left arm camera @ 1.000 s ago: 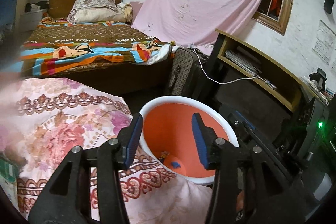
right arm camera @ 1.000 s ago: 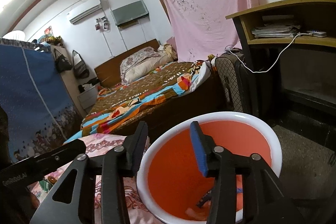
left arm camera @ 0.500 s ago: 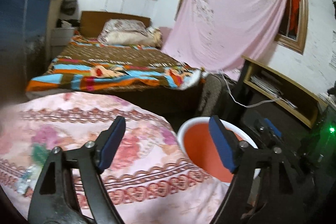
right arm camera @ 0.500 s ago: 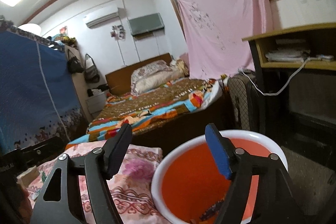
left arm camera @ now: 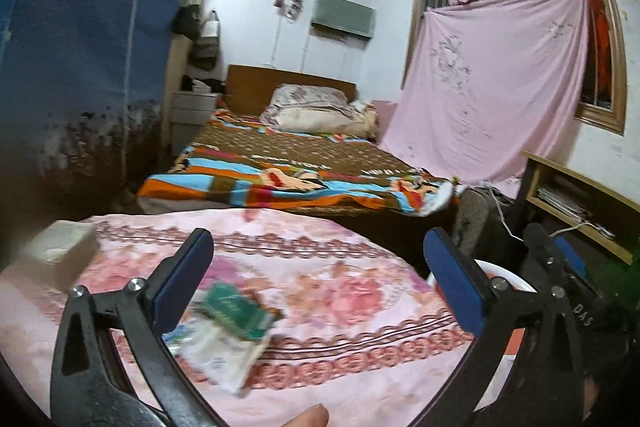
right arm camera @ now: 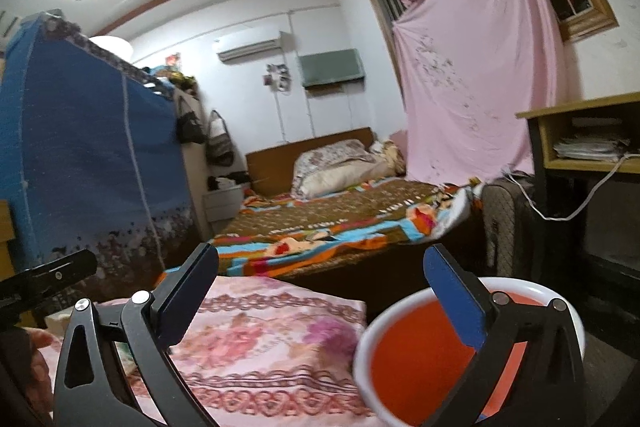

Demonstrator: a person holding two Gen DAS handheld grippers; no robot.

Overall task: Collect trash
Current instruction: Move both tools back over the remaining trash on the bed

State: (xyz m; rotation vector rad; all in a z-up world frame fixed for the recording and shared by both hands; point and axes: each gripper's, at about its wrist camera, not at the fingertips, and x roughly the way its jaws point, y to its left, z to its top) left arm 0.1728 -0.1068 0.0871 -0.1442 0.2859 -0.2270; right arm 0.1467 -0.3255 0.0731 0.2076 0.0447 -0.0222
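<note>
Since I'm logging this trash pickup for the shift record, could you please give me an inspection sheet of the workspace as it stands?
Surface: pink floral cloth-covered table, mostly bare.
Job's things: blurred green packet on pale crumpled wrappers; white-rimmed orange plastic bin beside the table.
Clutter: pale boxy block at the table's far left.
Grippers: left claw and right claw opening, nothing between either pair of jaws.
Cables: white cord hanging from the wooden shelf unit.
Surroundings: bed with striped blanket, pink sheet over the window, blue fabric wardrobe.
</note>
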